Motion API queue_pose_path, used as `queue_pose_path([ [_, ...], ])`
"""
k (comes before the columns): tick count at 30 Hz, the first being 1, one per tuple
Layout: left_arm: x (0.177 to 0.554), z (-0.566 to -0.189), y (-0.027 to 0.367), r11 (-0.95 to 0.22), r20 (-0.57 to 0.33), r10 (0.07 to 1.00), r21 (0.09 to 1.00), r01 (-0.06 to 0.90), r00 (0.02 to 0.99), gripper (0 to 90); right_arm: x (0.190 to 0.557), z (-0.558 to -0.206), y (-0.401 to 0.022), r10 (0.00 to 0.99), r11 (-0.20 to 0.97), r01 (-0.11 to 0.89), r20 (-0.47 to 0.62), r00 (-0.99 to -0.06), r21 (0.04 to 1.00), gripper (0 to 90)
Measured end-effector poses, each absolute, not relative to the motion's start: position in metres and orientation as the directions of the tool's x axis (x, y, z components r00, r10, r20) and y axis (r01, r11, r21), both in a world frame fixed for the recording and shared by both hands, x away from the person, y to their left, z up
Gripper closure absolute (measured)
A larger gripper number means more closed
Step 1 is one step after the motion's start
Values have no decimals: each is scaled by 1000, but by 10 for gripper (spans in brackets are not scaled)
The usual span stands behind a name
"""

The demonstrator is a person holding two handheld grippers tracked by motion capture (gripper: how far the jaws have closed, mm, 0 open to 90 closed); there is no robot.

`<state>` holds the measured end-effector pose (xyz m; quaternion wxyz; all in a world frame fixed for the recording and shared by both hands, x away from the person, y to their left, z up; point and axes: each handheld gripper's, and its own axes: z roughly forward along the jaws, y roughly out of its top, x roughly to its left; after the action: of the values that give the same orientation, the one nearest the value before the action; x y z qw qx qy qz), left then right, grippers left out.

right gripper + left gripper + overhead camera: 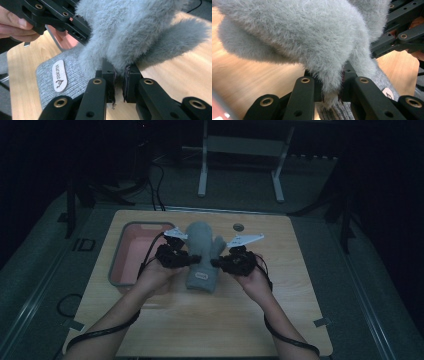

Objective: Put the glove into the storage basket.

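High view shows a grey tub [116, 265] with a pink inside at centre left, nothing visible in it; left tongs [176, 256] and right tongs [231, 261] both clench the fluffy grey mitten [202, 250] above the table [210, 320].

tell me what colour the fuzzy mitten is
Grey: the fuzzy mitten with knit cuff shows best in the right gripper view.

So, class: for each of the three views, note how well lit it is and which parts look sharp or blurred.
High view: dim and bluish, dark surroundings, the grey mitten small and soft. Left gripper view: brighter; the fur is crisp, the wooden table behind it smeared. Right gripper view: bright; the mitten's label is visible though hard to read, and the other hand-held gripper is slightly soft.
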<state>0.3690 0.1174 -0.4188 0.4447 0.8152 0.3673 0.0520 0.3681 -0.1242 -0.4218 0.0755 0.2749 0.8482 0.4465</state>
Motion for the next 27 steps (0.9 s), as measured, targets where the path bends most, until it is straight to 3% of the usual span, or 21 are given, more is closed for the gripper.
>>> queue_pose_path([
  [17,379,-377,213,-291,-216,734,757,585,644,788,399,-383,-27,447,468,327,100,-889,821,823],
  [27,389,-411,255,-239,-239,797,718,654,554,788,418,-411,30,444,503,353,114,-889,789,822],
])
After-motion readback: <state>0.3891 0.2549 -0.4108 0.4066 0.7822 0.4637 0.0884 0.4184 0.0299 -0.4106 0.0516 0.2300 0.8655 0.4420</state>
